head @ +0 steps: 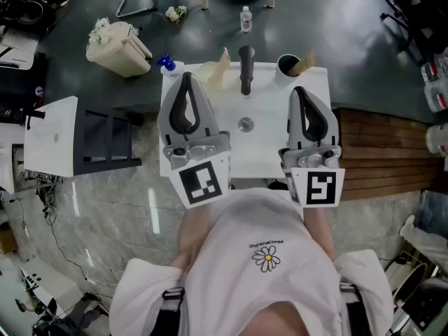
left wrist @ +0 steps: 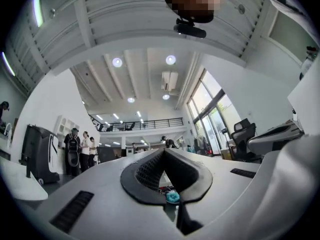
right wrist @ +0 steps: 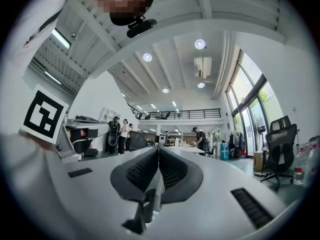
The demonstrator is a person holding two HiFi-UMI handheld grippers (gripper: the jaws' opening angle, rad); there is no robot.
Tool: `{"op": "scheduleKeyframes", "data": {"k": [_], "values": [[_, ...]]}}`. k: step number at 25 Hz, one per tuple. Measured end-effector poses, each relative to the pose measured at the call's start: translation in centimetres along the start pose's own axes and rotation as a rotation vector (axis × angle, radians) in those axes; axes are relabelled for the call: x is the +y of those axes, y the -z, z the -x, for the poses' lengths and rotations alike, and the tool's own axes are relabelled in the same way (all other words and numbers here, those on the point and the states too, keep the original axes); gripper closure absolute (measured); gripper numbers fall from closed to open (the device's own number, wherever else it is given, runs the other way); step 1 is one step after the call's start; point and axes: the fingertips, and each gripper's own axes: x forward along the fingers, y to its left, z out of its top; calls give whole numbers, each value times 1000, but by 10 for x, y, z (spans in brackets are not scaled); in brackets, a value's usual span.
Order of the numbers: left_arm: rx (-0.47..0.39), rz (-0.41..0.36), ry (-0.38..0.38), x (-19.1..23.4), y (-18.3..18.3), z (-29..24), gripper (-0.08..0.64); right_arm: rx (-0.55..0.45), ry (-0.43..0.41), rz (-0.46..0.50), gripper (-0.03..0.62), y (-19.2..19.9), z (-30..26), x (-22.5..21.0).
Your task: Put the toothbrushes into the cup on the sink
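Observation:
The white sink lies below me in the head view, with a black faucet at its back and a drain in the middle. A dark cup stands on the sink's back right corner, and a tan piece leans out of it. Another tan piece rests at the back left; too small to tell what it is. My left gripper and right gripper are raised above the sink's two sides. Both are shut and hold nothing, as the left gripper view and right gripper view show.
A blue-capped bottle stands on the sink's back left corner. On the floor are a cream bin, a clear bottle and a white cabinet at the left. A wooden deck lies at the right. People stand far off in the hall.

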Motion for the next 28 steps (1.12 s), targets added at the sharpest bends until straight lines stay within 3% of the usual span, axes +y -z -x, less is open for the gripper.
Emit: {"op": "scheduleKeyframes", "data": {"k": [5,28], "values": [[47,2,16,-7,15,9,545,32,-10,-4,580,7,-1,3],[64,2,60,-21,19,0,545,79,43,9,580,18,5,-12]]}}
